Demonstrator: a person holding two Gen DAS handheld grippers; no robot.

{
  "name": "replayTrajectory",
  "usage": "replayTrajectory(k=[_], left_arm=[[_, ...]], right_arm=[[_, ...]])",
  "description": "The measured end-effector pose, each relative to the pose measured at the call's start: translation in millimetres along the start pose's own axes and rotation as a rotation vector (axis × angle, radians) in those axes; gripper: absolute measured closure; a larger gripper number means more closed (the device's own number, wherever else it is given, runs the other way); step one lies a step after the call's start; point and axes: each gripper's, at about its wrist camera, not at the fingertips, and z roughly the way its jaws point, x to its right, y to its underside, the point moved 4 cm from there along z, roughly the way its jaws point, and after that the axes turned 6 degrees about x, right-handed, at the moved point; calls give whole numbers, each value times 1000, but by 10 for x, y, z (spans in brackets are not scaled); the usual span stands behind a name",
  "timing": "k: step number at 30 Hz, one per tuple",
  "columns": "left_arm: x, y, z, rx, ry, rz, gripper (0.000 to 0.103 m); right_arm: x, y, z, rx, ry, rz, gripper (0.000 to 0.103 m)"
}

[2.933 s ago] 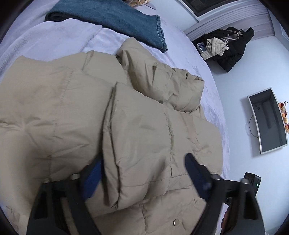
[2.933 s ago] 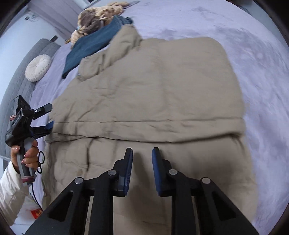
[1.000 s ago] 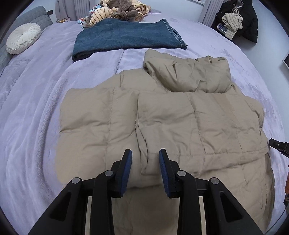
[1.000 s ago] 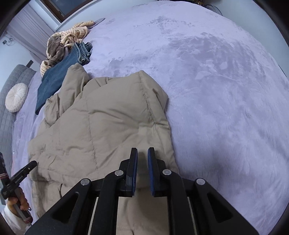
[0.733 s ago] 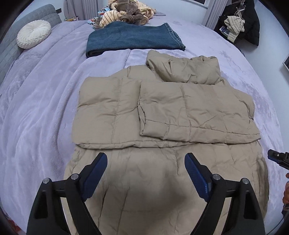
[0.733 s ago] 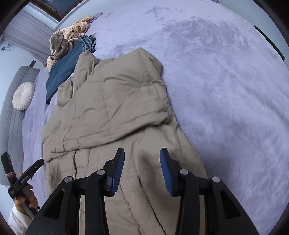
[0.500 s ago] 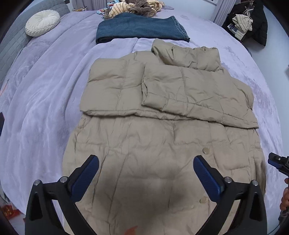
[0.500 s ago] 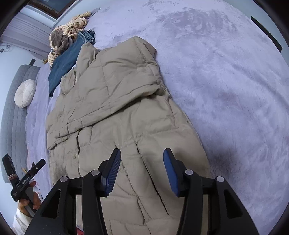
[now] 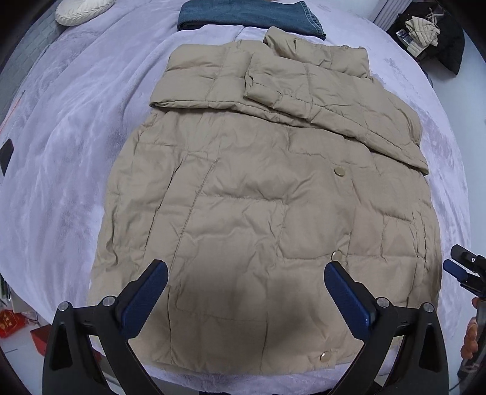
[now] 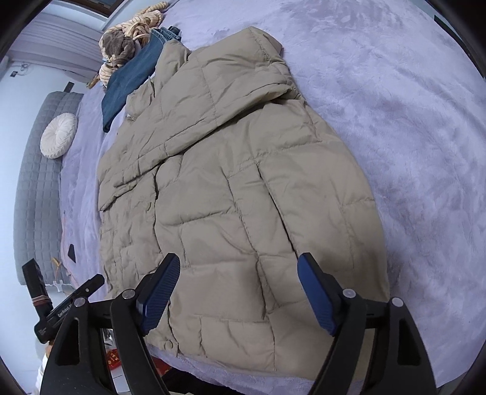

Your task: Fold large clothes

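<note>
Left wrist view: tan puffer coat (image 9: pixel 267 194) lies flat, front up, on the lilac bed cover (image 9: pixel 60 158). Both sleeves are folded across the coat's chest, the right-hand sleeve (image 9: pixel 331 103) lying over the other. Hood (image 9: pixel 316 53) is bunched at the coat's far end, just short of the folded jeans (image 9: pixel 249 13).

Change: a second ago both grippers were nearly closed, low over the sleeve folds. Since then both have drawn back toward the coat's hem and spread their fingers.

Left gripper (image 9: pixel 246 291) now hangs over the hem with its blue pads wide apart, holding nothing. Right gripper (image 10: pixel 238 291) is likewise spread wide and empty, over the hem corner nearer the coat's right edge; its tip also shows at the left view's right margin, beside the coat.

Reading: sleeve stage looks finished. Hands appear to be setting up to pinch the hem (image 9: pixel 243 369) at two points and carry it up toward the hood. Puffy fill may spring the sleeves loose during that lift.
</note>
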Motion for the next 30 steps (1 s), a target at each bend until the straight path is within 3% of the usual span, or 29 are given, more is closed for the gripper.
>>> replayTrajectory(k=[8, 12, 22, 30], left_arm=[[-144, 200, -53, 0, 18, 39, 0], [-260, 333, -48, -10, 28, 53, 0], [-519, 615, -76, -24, 49, 66, 0], [-899, 830, -88, -43, 108, -22, 0]], right_arm=[[-32, 370, 26, 16, -11, 91, 13], [-28, 579, 34, 23, -10, 133, 0], [79, 1035, -55, 68, 14, 237, 0], [149, 1267, -62, 98, 2, 292, 0]])
